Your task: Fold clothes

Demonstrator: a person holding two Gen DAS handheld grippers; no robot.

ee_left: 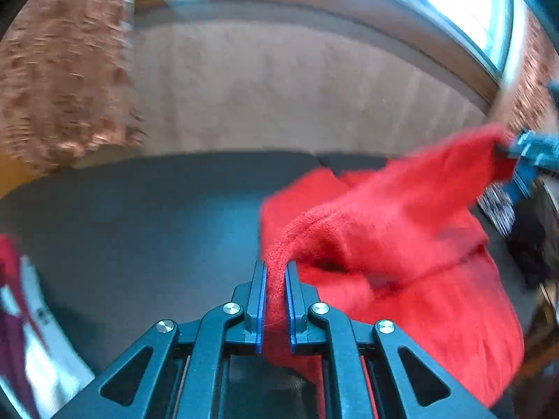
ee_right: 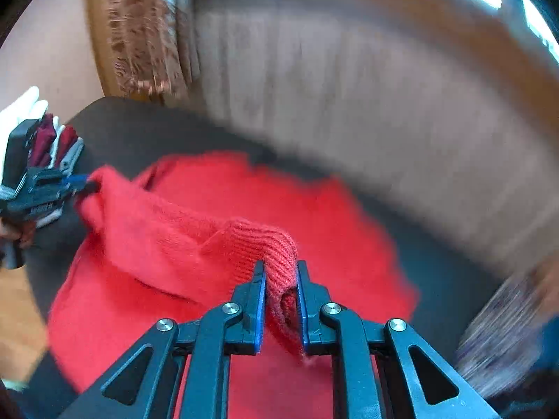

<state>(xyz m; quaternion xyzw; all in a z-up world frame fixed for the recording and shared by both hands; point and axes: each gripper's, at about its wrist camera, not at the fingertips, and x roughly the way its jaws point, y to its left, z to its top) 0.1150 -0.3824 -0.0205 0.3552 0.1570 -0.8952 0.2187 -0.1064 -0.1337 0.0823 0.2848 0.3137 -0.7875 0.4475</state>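
Left gripper (ee_left: 276, 269) clamped on a fold of the red sweater (ee_left: 401, 237), knit pinched between both blue pads; right gripper (ee_right: 281, 269) likewise closed on a ribbed edge of the same sweater (ee_right: 195, 237); the garment hangs stretched between the two, its lower part draped over a dark surface (ee_left: 139, 209); a stack of folded clothes (ee_right: 52, 143) sits at the left in the right wrist view; background blurred.

Bare dark worktop (ee_left: 139, 216) is left open beside the red sweater (ee_left: 401, 244); passage beyond is blocked by the curtain (ee_left: 279, 87).
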